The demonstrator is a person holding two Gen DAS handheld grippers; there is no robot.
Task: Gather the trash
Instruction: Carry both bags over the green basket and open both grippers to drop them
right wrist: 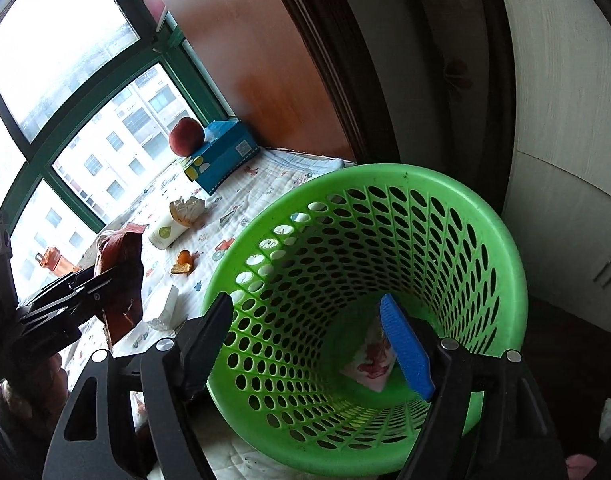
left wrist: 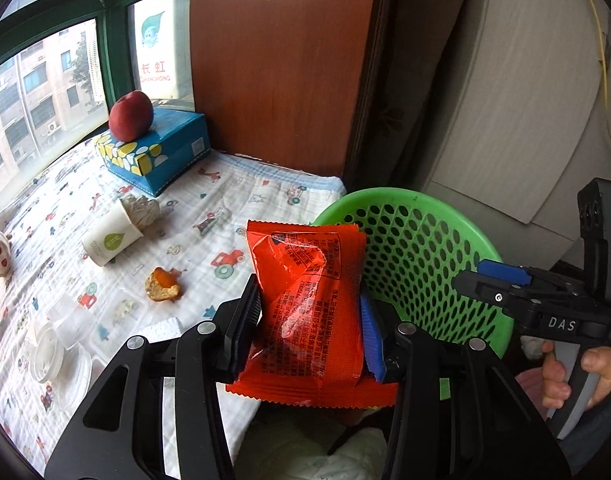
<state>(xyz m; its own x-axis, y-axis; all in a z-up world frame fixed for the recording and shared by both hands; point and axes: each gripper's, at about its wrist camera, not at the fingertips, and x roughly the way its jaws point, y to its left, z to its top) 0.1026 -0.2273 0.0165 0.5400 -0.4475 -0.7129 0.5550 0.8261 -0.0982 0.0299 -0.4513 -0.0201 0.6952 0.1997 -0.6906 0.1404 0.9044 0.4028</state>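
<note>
My left gripper (left wrist: 311, 312) is shut on an orange-red snack wrapper (left wrist: 305, 300), held upright over the bed's edge, just left of the green perforated basket (left wrist: 417, 248). In the right wrist view the wrapper (right wrist: 119, 268) hangs in the left gripper (right wrist: 105, 276) at the left. My right gripper (right wrist: 305, 344) is open, its fingers astride the basket's near rim (right wrist: 385, 176). A white wrapper with red print (right wrist: 369, 360) lies at the basket's bottom. In the left wrist view the right gripper (left wrist: 473, 276) sits at the basket's right side.
On the patterned sheet (left wrist: 225, 200) lie a tipped paper cup with crumpled paper (left wrist: 113, 236), a bitten orange food piece (left wrist: 163, 284), clear plastic packaging (left wrist: 61, 344) and a white scrap (left wrist: 163, 328). A peach (left wrist: 130, 115) rests on a blue tissue box (left wrist: 161, 152) by the window.
</note>
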